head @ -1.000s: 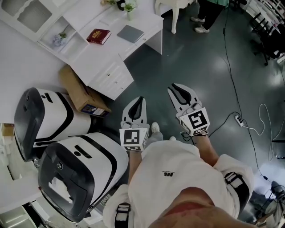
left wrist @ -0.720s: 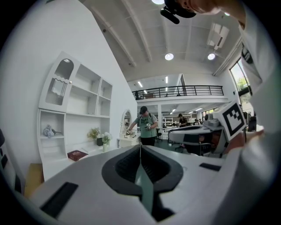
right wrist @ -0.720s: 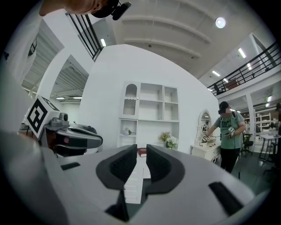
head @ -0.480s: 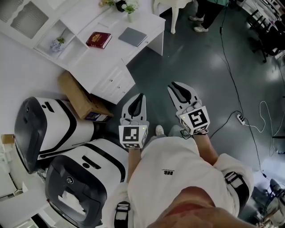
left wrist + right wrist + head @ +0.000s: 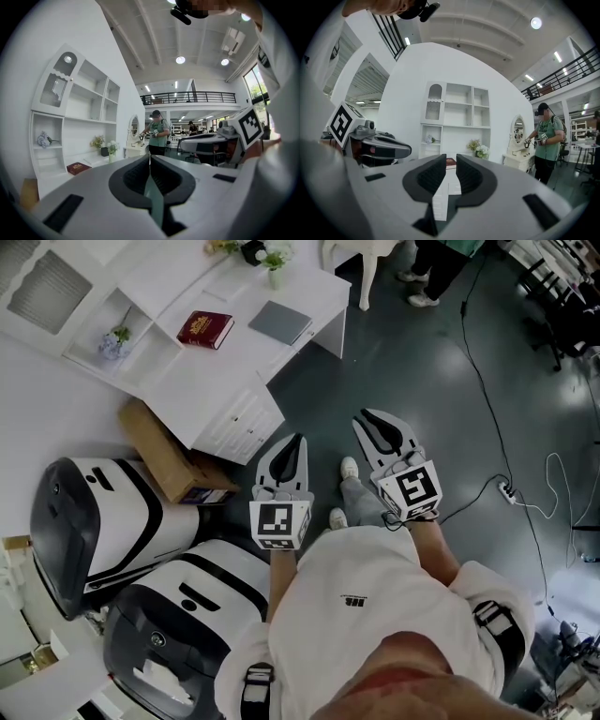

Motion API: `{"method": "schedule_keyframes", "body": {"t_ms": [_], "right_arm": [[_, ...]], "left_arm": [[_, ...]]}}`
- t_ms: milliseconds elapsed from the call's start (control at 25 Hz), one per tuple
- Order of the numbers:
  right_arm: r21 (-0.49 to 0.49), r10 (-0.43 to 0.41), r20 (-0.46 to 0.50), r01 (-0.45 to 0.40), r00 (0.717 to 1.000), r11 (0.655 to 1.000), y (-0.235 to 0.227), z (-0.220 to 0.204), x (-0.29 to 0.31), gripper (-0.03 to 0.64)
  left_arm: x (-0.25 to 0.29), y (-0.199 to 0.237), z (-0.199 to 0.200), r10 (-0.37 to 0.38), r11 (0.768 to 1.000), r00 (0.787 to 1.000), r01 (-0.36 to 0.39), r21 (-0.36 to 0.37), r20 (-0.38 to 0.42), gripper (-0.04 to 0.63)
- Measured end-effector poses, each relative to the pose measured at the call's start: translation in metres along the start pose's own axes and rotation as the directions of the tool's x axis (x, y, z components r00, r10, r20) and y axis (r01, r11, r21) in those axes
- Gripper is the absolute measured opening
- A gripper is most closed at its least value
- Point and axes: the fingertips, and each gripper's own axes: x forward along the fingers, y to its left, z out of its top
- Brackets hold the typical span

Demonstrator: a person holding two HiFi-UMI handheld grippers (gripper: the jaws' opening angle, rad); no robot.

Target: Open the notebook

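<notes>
Item: flat grey rectangular notebook [image 5: 280,322], closed on white tabletop [image 5: 239,298] beside red book [image 5: 206,329], slightly nearer than before (I've stepped forward); left hand-held gripper [image 5: 296,442] clenched empty, right hand-held gripper [image 5: 367,422] parted, empty.

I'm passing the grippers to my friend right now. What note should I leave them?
Left gripper: jaws shut, empty.
Right gripper: jaws apart, empty.
Both are over the floor, away from the white desk.
The grey notebook lies closed on the desk, beside a red book.
Done: nothing yet.
Left: reach the desk, then open the notebook's cover.
</notes>
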Motion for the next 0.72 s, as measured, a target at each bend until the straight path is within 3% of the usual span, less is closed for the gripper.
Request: {"method": "schedule_keyframes", "body": {"t_ms": [720], "right_arm": [[0.012,0.051,-0.022,-0.051,0.998,0.999,-0.077,-0.005,0.096,0.051]], "left_arm": [[0.106,0.050,0.007,0.037,0.999,0.999,-0.037,-0.018,-0.030,0.000]]}}
